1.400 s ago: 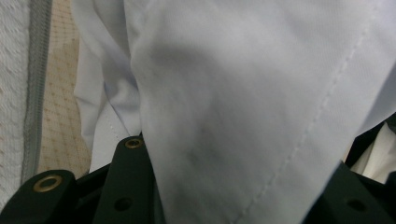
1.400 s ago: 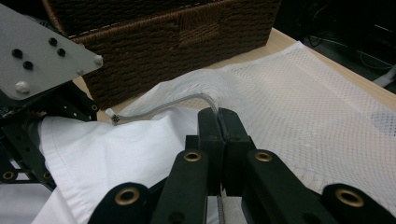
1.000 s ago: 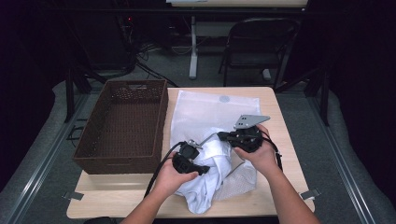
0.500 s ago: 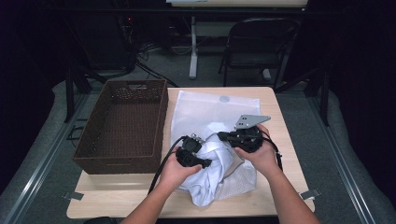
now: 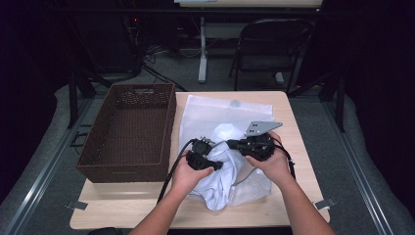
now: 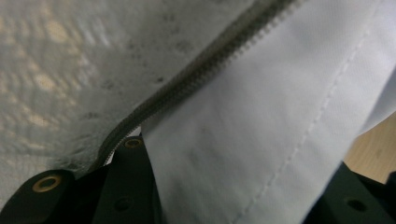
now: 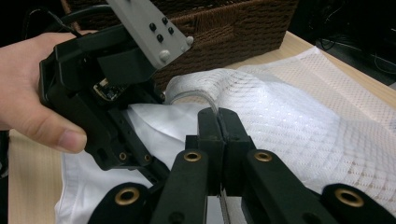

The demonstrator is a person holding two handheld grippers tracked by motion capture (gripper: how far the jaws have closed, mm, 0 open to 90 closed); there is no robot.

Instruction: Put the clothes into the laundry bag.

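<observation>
Centre of the high view: white shirt (image 5: 215, 188) half inside a mesh bag (image 5: 215, 110), both lying on the table (image 5: 288, 205).

Right gripper (image 7: 218, 122), jaws pressed together on the bag's zipper edge (image 7: 194, 96), apparently pinning the mouth so it stays open.

Left gripper (image 5: 215, 165) partly open with shirt cloth between its jaws, beside the zipper (image 6: 196, 70); a firm pinch can't be told. Likely feeding the shirt through the mouth.

Brown basket (image 5: 129, 132) stands at left of the table, empty, probably the bag's destination.

Table is pale wood. Room dark; folding chair (image 5: 269, 44) and cables upper centre.
</observation>
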